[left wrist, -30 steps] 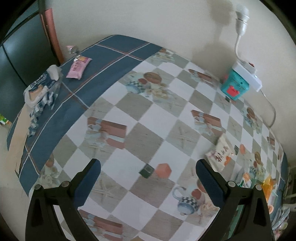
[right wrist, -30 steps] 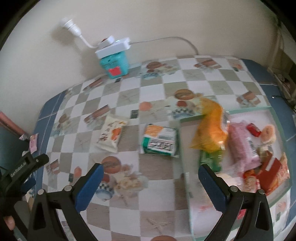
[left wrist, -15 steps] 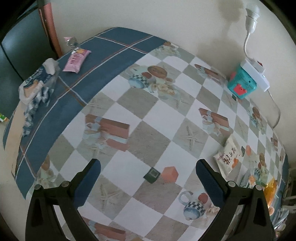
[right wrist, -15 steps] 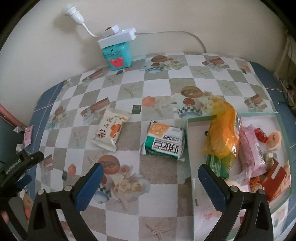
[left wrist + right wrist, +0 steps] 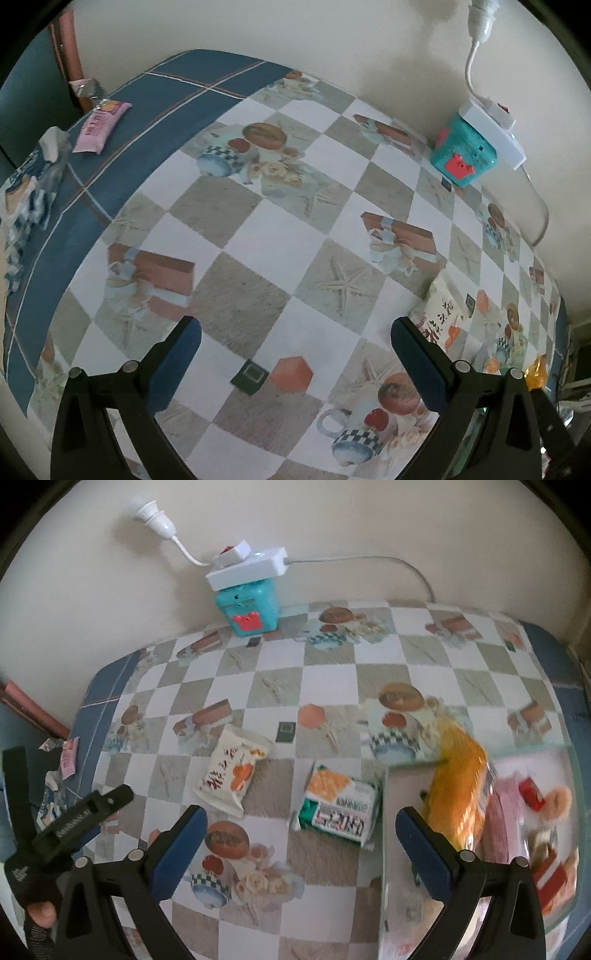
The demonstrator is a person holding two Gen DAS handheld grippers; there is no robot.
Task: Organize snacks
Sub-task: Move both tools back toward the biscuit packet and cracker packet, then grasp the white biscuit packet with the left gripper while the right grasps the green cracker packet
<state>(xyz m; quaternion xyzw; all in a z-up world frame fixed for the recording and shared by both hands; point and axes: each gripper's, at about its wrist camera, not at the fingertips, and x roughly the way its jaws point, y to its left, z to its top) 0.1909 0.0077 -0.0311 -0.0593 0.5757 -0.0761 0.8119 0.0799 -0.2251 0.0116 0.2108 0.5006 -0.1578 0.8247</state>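
In the right wrist view a white snack packet with orange print (image 5: 234, 770) and a green-and-orange packet (image 5: 338, 806) lie on the checked tablecloth, left of a pale green tray (image 5: 400, 849). The tray holds an orange bag (image 5: 461, 790), a pink packet (image 5: 508, 823) and several small snacks. My right gripper (image 5: 301, 843) hovers open above the cloth, just short of the green-and-orange packet. In the left wrist view my left gripper (image 5: 295, 354) is open over bare cloth, with the white packet (image 5: 441, 315) by its right finger. A pink packet (image 5: 99, 127) lies far left.
A teal box (image 5: 251, 609) topped by a white power strip (image 5: 247, 566) stands at the wall, its cable running right. A blue-and-white checked bag (image 5: 31, 188) lies at the table's left edge. The left gripper's handle and a hand (image 5: 40, 910) show at lower left.
Both grippers have moved forward and lower over the table, so the snacks and the teal box look larger. The white packet now sits next to the left gripper's right finger. Both stayed open.
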